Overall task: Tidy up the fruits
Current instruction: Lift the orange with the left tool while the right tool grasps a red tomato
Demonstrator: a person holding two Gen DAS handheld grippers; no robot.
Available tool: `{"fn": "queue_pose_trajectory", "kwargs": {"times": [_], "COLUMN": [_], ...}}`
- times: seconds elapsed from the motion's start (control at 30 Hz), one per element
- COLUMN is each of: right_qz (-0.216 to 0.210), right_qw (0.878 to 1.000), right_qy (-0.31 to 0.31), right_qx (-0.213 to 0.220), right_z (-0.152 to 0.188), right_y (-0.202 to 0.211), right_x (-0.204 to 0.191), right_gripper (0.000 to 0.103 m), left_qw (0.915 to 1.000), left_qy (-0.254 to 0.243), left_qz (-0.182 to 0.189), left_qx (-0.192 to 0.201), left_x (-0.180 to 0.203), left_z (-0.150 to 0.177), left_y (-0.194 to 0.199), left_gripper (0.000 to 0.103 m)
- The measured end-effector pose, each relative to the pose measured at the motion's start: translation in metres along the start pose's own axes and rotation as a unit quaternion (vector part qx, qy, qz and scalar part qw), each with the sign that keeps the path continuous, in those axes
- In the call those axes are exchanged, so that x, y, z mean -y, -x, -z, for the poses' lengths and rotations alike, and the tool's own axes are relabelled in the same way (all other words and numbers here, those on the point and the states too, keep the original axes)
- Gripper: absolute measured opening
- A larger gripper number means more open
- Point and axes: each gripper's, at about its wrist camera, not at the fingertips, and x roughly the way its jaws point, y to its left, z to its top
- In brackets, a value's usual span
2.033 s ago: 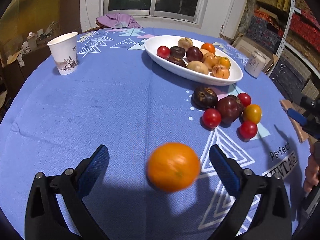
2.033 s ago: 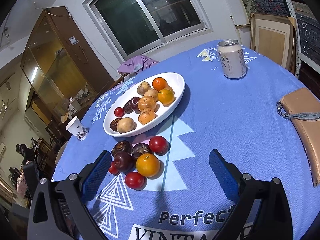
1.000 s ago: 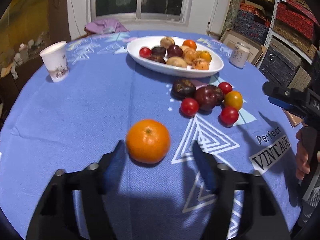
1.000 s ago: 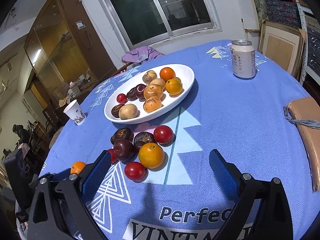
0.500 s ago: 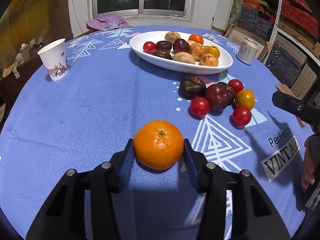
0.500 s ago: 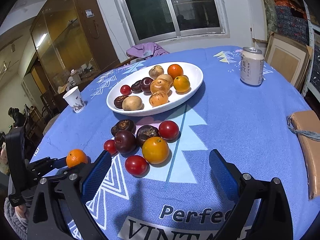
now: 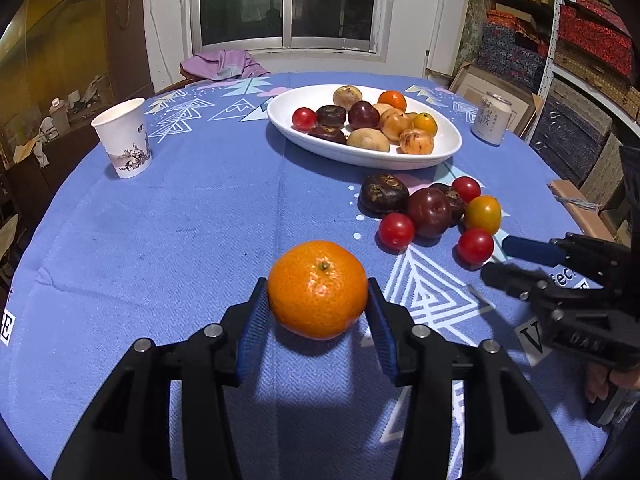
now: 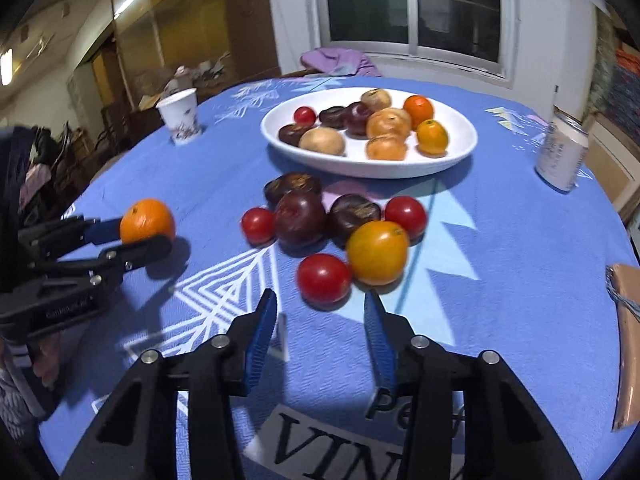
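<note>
An orange (image 7: pixel 318 288) rests on the blue cloth with my left gripper (image 7: pixel 318 285) shut on it, a blue pad pressing each side. In the right wrist view the same orange (image 8: pixel 147 220) and left gripper (image 8: pixel 140 236) are at the left. My right gripper (image 8: pixel 320 300) has its jaws closing, and nothing is pressed between them. A red tomato (image 8: pixel 324 278) lies just past its tips, next to a yellow-orange tomato (image 8: pixel 378 252) and a dark plum (image 8: pixel 300 216). Behind this loose pile stands a white oval plate (image 8: pixel 372 170) holding several fruits.
A paper cup (image 7: pixel 122 140) stands at the far left and a drink can (image 7: pixel 491 118) at the far right of the round table. A tan pouch (image 8: pixel 628 344) lies by the right edge. A person's hand (image 7: pixel 600 384) holds the right gripper (image 7: pixel 500 260).
The left jaws have closed onto the orange. The right gripper has rolled level and moved in toward the loose fruit, and its jaws have narrowed from wide.
</note>
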Motion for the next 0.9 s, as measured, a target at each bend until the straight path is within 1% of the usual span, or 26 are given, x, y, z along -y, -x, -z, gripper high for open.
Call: {"fn": "queue_pose_trajectory", "kwargs": {"times": [0.17,0.27,0.33,0.4,0.47,0.57,0.77,0.8,0.87,0.9], "right_qz": [-0.012,-0.013,-0.014,-0.02,-0.027,-0.031,-0.035,-0.036,-0.04,-0.045], "right_qw": [0.999,0.999,0.999,0.999,0.999,0.999,0.998,0.998,0.998,0.997], "right_qy": [-0.035,-0.038,-0.036,-0.038,-0.042,-0.044,-0.048,-0.049,-0.055,-0.062], "right_qx": [-0.002,0.001,-0.003,-0.01,-0.007,-0.007,-0.01,-0.009,-0.001,0.013], "right_z": [-0.004,-0.007,-0.009,-0.011,-0.01,-0.01,-0.011,-0.011,-0.012,-0.015], "right_y": [-0.006,-0.01,-0.014,-0.018,-0.016,-0.017,-0.018,-0.018,-0.013,-0.006], "right_x": [0.009,0.008,0.006,0.005,0.007,0.008,0.009,0.009,0.012,0.016], "right_gripper": [0.044,0.044,0.041,0.036,0.032,0.032,0.032,0.032,0.032,0.032], "left_qw": [1.0,0.9999,0.9999,0.9997,0.9994,0.9992,0.9994,0.9994,0.9989,0.9987], "left_qy": [-0.002,-0.003,-0.002,-0.001,0.002,0.006,-0.003,-0.001,0.017,0.024], "left_qz": [0.004,0.006,0.007,0.008,0.01,0.015,0.007,0.008,0.022,0.025], "left_qx": [-0.007,-0.011,-0.014,-0.022,-0.032,-0.036,-0.033,-0.033,-0.038,-0.037], "left_x": [0.002,0.003,0.003,0.003,0.002,0.0,0.004,0.004,0.0,-0.002], "left_z": [0.001,0.001,0.002,0.002,0.002,0.002,0.0,-0.001,-0.009,-0.014], "left_y": [-0.003,-0.005,-0.006,-0.011,-0.016,-0.02,-0.021,-0.022,-0.023,-0.022], "left_gripper": [0.047,0.047,0.047,0.047,0.047,0.047,0.047,0.047,0.047,0.047]}}
